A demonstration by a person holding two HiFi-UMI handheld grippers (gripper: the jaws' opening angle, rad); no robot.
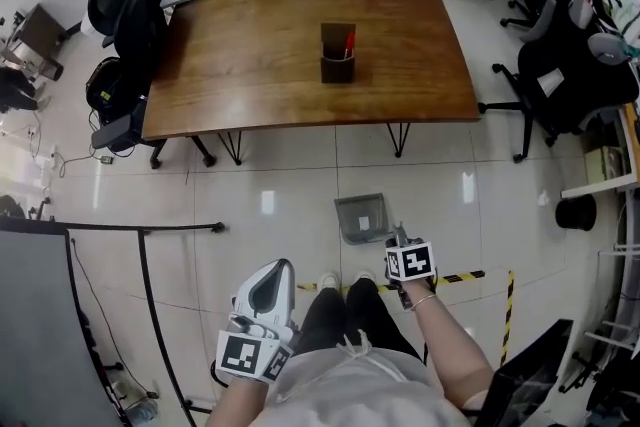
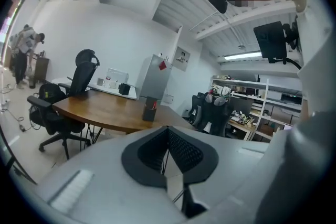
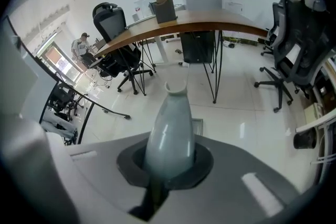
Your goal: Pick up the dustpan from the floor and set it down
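Note:
The grey dustpan [image 1: 362, 217] lies on the white tile floor just in front of my feet, its handle pointing back toward me. My right gripper [image 1: 400, 238] reaches steeply down and is shut on that pale handle [image 3: 169, 128], which stands up between its jaws; a corner of the pan [image 3: 198, 126] shows behind it. My left gripper [image 1: 283, 267] hovers at the lower left, beside my legs and apart from the dustpan. Its ribbed pads [image 2: 181, 150] meet at the tip, and my left gripper [image 2: 168, 131] is shut with nothing in it.
A wooden table [image 1: 250, 65] on thin black legs stands beyond the dustpan, with a brown pen holder [image 1: 338, 53] on it. Black office chairs [image 1: 130, 5] sit at the left and another [image 1: 570, 65] at the right. A black rail frame [image 1: 140, 245] and yellow-black floor tape [image 1: 508, 300] lie close by.

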